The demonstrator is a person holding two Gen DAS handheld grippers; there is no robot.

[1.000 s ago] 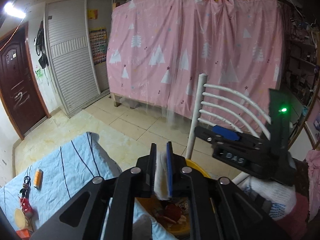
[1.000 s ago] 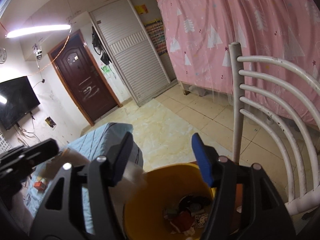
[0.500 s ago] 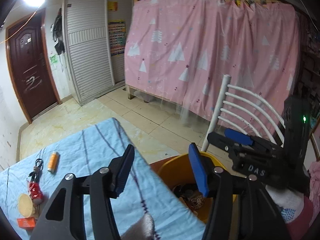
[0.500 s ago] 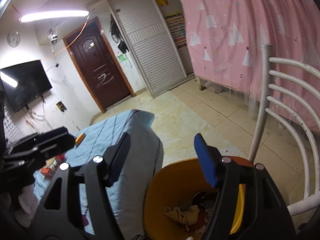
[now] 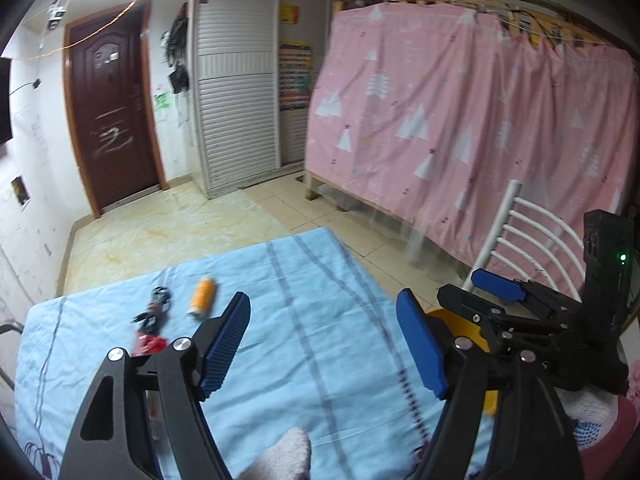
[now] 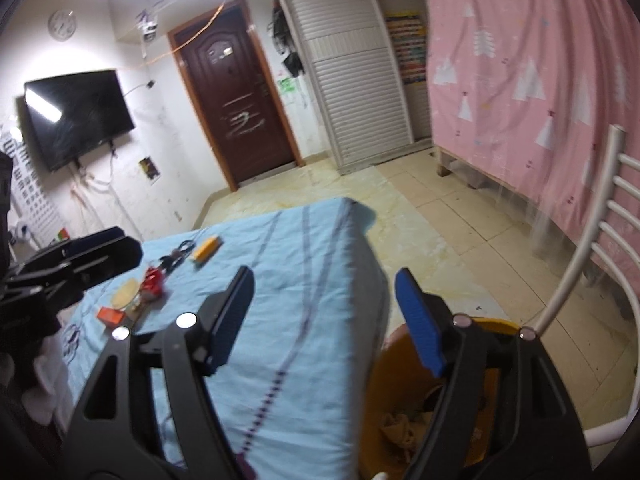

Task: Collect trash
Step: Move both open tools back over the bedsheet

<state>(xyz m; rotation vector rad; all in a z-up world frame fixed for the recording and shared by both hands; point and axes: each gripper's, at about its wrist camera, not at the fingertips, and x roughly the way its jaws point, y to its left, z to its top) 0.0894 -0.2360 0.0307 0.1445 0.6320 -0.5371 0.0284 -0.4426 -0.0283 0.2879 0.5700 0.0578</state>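
Trash: crumpled scraps [image 6: 396, 426] inside yellow bin [image 6: 404, 364], on the floor below and just right of the right gripper [image 6: 325, 324]. Right gripper: jaws wide apart, just been opening, nothing between them. Left gripper [image 5: 323, 344]: jaws wide apart, just been opening, empty, over blue striped cloth [image 5: 304, 280]. Ahead-left of both grippers on the cloth: orange tube [image 5: 202, 297], black cable [image 5: 154, 308], red item [image 5: 150, 343], orange box [image 6: 110, 314]. White chair [image 6: 592, 248] to the right of the bin

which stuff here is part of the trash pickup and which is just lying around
Part of the job:
- yellow bin with scraps inside
- small orange box
- red wrapper
- orange tube

Just lying around:
- white chair
- pink curtain
- TV
- door
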